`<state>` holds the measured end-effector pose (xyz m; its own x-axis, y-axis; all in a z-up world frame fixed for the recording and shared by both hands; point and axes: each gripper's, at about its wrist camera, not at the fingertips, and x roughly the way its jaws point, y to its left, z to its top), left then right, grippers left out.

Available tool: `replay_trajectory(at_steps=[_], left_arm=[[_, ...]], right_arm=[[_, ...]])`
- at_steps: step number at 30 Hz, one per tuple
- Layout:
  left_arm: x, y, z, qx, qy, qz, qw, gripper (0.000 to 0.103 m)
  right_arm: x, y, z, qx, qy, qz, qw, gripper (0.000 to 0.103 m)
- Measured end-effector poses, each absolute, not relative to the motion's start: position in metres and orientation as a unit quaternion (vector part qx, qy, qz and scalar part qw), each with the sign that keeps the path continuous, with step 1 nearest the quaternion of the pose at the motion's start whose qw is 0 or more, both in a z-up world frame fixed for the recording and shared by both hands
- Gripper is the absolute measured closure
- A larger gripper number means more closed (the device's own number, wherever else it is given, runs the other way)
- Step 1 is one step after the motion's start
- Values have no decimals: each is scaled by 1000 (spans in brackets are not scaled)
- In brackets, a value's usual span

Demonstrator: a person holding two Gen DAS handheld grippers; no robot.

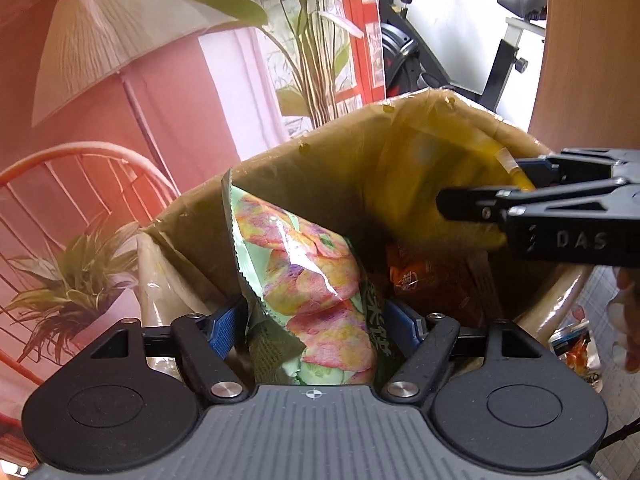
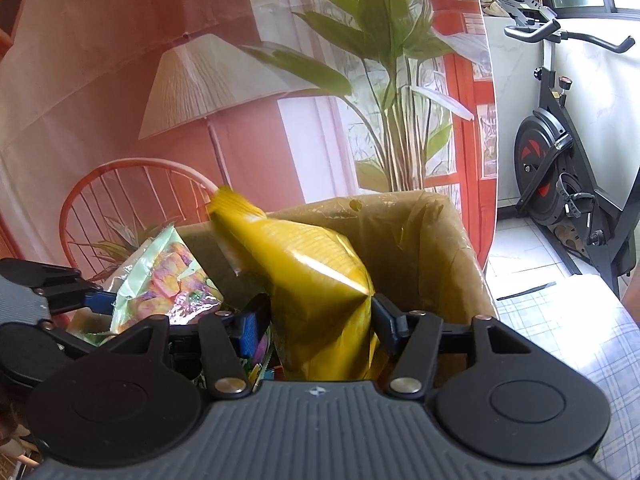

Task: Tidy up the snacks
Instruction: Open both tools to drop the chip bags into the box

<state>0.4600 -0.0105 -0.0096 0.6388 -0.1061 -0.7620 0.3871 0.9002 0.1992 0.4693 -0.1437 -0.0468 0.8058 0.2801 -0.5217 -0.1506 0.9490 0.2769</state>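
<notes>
Over the cardboard box (image 1: 320,168) on the checked counter (image 2: 580,340): left gripper (image 1: 314,320) with jaws spread around the green snack bag (image 1: 312,264), a thin gap at the left-hand pad, no squeeze, the bag upright inside the box beside an orange packet (image 1: 412,276) lower down. Right gripper (image 2: 320,316) astride the yellow snack bag (image 2: 316,276), one pad against a crease in the foil, the other just beside it; cannot tell whether gripping or merely flanking. Yellow bag tilted, upper end blurred above the box rim, lower end down inside.
</notes>
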Motion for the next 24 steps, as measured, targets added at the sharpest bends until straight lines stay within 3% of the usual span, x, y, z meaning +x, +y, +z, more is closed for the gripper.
replay_trajectory(at_steps=[12, 14, 15, 16, 21, 24], left_arm=[[444, 3, 26, 139, 344, -119, 921, 23], [438, 7, 33, 130, 328, -116, 929, 35], [435, 8, 35, 128, 324, -116, 930, 59], [434, 7, 36, 130, 323, -113, 930, 76], [429, 9, 35, 128, 323, -130, 928, 92], [431, 7, 25, 128, 337, -141, 922, 92]], right_arm=[[452, -141, -33, 97, 265, 114, 953, 40], [449, -143, -30, 100, 261, 114, 953, 40], [448, -143, -29, 100, 260, 113, 954, 40], [446, -144, -28, 101, 258, 113, 954, 40], [436, -144, -26, 101, 255, 117, 955, 40], [432, -141, -25, 100, 253, 121, 955, 40]])
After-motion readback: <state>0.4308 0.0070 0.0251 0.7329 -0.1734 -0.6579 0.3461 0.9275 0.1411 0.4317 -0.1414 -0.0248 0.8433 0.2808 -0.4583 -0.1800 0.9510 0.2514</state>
